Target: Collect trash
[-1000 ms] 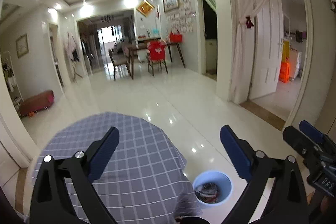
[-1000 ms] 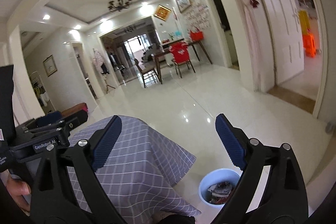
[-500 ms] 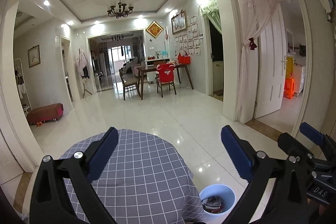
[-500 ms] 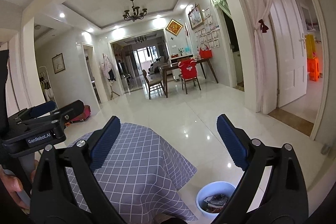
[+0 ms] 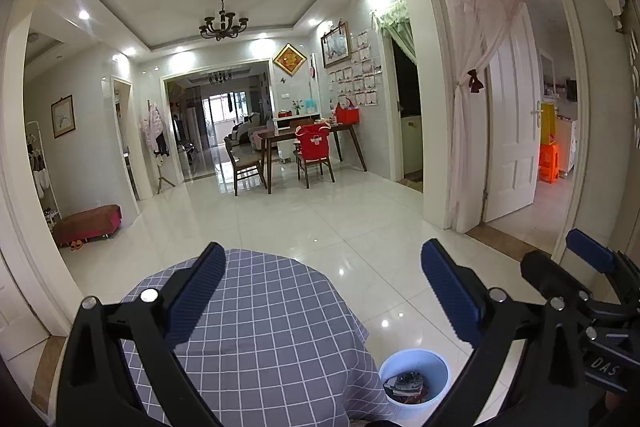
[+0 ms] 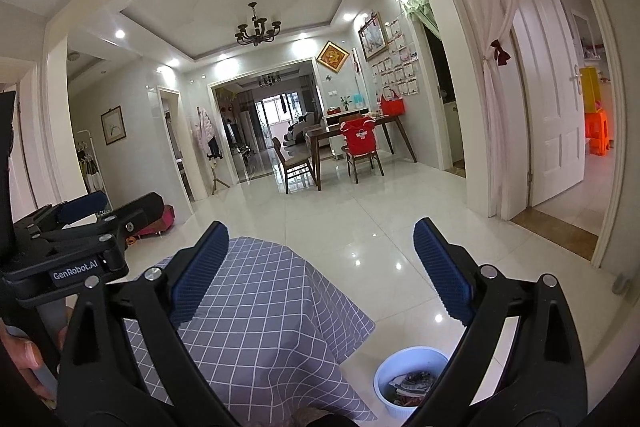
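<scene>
The tabletop's (image 5: pixel 272 327) near part is cut off by the bottom edge and hidden behind the gripper arms. The scraps in the blue bin (image 6: pixel 412 359) are too small to identify.

bin (image 5: pixel 416 367): pale blue, upright, floor | trash (image 5: pixel 408 383): crumpled, inside

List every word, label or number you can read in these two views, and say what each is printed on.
"GenRobot.AI": white print on the black body of the left gripper, seen from the right wrist view.
"DAS": white letters on the black body of the right gripper, seen from the left wrist view; the rest is cut off.
Papers on the far wall: too small to read.
Red diamond plaque: blurred, unreadable.
</scene>
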Action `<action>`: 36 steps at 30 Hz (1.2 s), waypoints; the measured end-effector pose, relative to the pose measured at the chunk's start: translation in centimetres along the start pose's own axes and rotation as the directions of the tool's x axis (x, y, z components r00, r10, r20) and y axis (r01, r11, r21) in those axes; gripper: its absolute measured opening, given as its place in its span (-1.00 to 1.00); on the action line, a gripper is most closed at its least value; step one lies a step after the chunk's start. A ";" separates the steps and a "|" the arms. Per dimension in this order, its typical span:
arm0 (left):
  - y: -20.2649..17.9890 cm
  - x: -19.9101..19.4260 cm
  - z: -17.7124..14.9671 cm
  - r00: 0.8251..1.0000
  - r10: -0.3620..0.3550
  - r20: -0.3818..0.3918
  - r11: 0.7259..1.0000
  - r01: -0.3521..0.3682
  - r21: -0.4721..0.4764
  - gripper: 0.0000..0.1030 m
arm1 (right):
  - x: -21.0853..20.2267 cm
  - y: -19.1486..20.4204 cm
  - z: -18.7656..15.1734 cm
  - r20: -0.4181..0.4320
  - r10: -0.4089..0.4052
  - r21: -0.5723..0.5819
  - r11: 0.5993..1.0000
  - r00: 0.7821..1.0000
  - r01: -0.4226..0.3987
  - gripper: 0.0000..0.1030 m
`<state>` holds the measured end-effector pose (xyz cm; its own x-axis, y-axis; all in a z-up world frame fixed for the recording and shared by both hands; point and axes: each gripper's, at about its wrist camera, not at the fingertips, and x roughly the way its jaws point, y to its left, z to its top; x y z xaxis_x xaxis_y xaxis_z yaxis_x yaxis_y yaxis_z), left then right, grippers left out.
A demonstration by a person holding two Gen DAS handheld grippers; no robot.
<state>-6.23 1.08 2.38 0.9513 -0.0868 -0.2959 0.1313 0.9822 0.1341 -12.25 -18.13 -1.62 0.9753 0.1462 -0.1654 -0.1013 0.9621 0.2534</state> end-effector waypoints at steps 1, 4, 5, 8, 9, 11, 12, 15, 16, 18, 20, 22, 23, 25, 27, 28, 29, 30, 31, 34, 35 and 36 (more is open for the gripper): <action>0.2 0.0 0.1 1.000 0.000 0.000 1.000 0.000 0.001 0.87 | 0.0 0.0 0.0 0.000 0.000 0.001 1.000 1.000 0.000 0.79; 0.0 0.0 0.2 1.000 -0.003 -0.003 1.000 0.003 0.005 0.87 | 0.0 0.1 0.0 -0.003 0.001 0.004 1.000 1.000 -0.001 0.79; 0.0 0.1 0.3 1.000 -0.004 -0.003 1.000 0.004 0.005 0.87 | 0.2 0.0 0.0 -0.002 0.001 0.004 1.000 1.000 -0.001 0.79; -0.3 0.1 0.2 1.000 -0.005 -0.004 1.000 0.005 0.008 0.87 | 0.3 0.1 -0.1 -0.006 0.002 0.006 1.000 1.000 -0.002 0.79; -0.4 0.1 0.4 1.000 -0.006 -0.005 1.000 0.006 0.008 0.87 | 0.2 0.2 -0.2 -0.006 0.002 0.006 1.000 1.000 -0.002 0.79; -0.5 0.2 0.3 1.000 -0.008 -0.006 1.000 0.008 0.010 0.87 | 0.2 0.2 -0.3 -0.006 0.001 0.007 1.000 1.000 -0.001 0.79; -0.6 0.2 0.2 1.000 -0.008 -0.006 1.000 0.008 0.012 0.87 | 0.3 0.1 -0.3 -0.006 0.002 0.007 1.000 1.000 -0.002 0.79; -0.7 0.3 0.1 1.000 -0.011 -0.007 1.000 0.011 0.015 0.87 | 0.3 0.1 -0.4 -0.009 0.004 0.009 1.000 1.000 -0.004 0.79; -0.8 0.3 0.0 1.000 -0.011 -0.008 1.000 0.011 0.016 0.87 | 0.3 0.2 -0.4 -0.010 0.005 0.011 1.000 1.000 -0.005 0.79; -0.9 0.4 0.0 1.000 -0.012 -0.009 1.000 0.012 0.018 0.87 | 0.3 0.2 -0.6 -0.011 0.003 0.008 1.000 1.000 -0.002 0.80; -1.0 0.4 -0.1 1.000 -0.013 -0.009 1.000 0.013 0.020 0.87 | 0.4 0.1 -0.6 -0.011 0.004 0.010 1.000 1.000 -0.003 0.80; -1.0 0.4 -0.1 1.000 -0.013 -0.009 1.000 0.013 0.020 0.87 | 0.4 0.1 -0.6 -0.012 0.002 0.011 1.000 1.000 -0.002 0.80; -1.0 0.5 -0.1 1.000 -0.012 -0.009 1.000 0.012 0.020 0.87 | 0.4 0.2 -0.7 -0.011 0.001 0.010 1.000 1.000 -0.001 0.80; -1.0 0.4 -0.1 1.000 -0.013 -0.009 1.000 0.013 0.020 0.87 | 0.5 0.2 -0.8 -0.014 0.001 0.011 1.000 1.000 -0.001 0.81; -1.0 0.5 -0.2 1.000 -0.014 -0.010 1.000 0.014 0.020 0.87 | 0.5 0.2 -0.9 -0.014 0.002 0.012 1.000 1.000 -0.002 0.81; -0.9 0.5 -0.1 1.000 -0.014 -0.011 1.000 0.014 0.020 0.87 | 0.6 0.2 -0.9 -0.015 0.003 0.013 1.000 1.000 -0.003 0.81; -1.0 0.5 -0.2 1.000 -0.015 -0.012 1.000 0.015 0.021 0.87 | 0.6 0.1 -0.9 -0.016 0.005 0.014 1.000 1.000 -0.005 0.81; -1.0 0.6 -0.2 1.000 -0.015 -0.012 1.000 0.015 0.022 0.87 | 0.7 0.0 -0.9 -0.018 0.006 0.015 1.000 1.000 -0.005 0.81; -1.1 0.6 -0.3 1.000 -0.015 -0.013 1.000 0.015 0.023 0.87 | 0.7 0.0 -0.9 -0.019 0.006 0.015 1.000 1.000 -0.005 0.81; -1.1 0.8 -0.3 1.000 -0.016 -0.014 1.000 0.017 0.023 0.87 | 0.7 0.1 -0.9 -0.020 0.006 0.015 1.000 1.000 -0.005 0.81; -1.1 0.8 -0.3 1.000 -0.016 -0.015 1.000 0.016 0.023 0.87 | 0.8 0.0 -1.0 -0.021 0.005 0.015 1.000 1.000 -0.005 0.81; -1.2 0.8 -0.4 1.000 -0.015 -0.016 1.000 0.016 0.024 0.87 | 0.8 0.0 -1.0 -0.023 0.005 0.016 1.000 1.000 -0.005 0.81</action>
<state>-5.71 -0.09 1.65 0.9446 -0.0991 -0.3130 0.1528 0.9765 0.1520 -11.63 -17.74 -2.73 0.9700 0.1566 -0.1858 -0.1030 0.9575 0.2693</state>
